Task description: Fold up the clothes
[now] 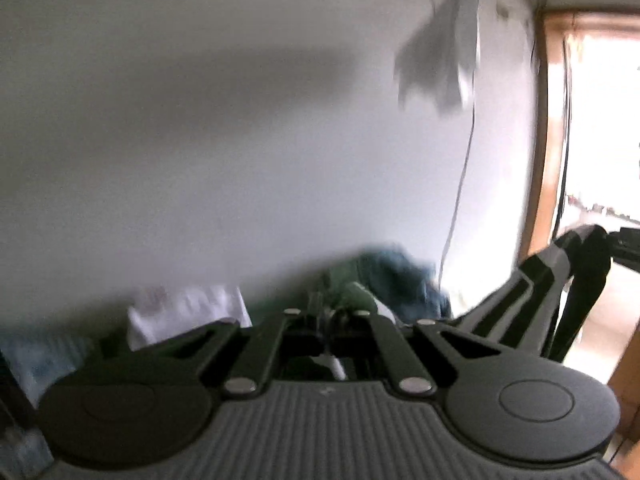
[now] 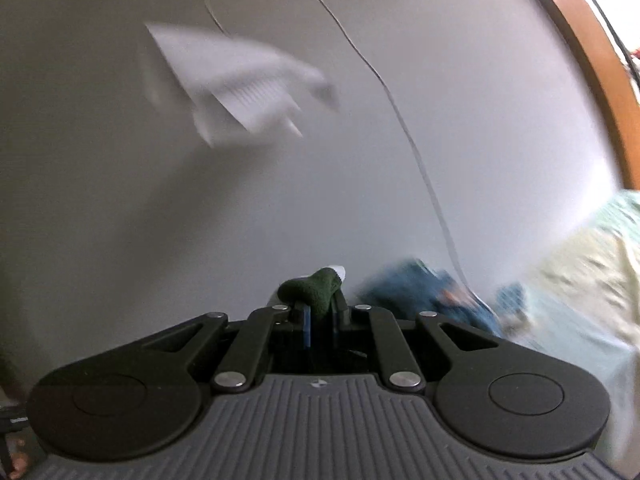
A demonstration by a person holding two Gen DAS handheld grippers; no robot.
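- Nearest to me in both wrist views is the ribbed grey housing and black linkage of each tool, filling the lower part of the picture.
- On my right gripper [image 2: 320,312] the jaws are clenched on a dark green knit garment [image 2: 310,290]; a bunched fold stands up between the pads, with a white edge showing behind it.
- On my left gripper [image 1: 326,316] the jaws read as fully clenched. Green and white fabric [image 1: 356,294] sits right at the tips, probably the same garment, but blur keeps me from saying whether it is pinched or just behind.
- Both tools face a pale wall [image 1: 200,140] with a thin cable [image 2: 400,128] hanging down it and a white paper-like object [image 2: 240,84] fixed high up.
- A blue denim heap [image 2: 420,292] lies low by the wall; pale green bedding [image 2: 592,264] spreads to the right of it, and a white garment [image 1: 188,308] lies to the left in the left view.
- Risk, as I judge it: the right grip holds only a small bunch, so a quick pull could slip it free.
- If the left jaws caught nothing, the piece would hang from one point and twist instead of spreading.
- Heavy motion blur means I cannot confirm edges, so a fold started now could land crooked.
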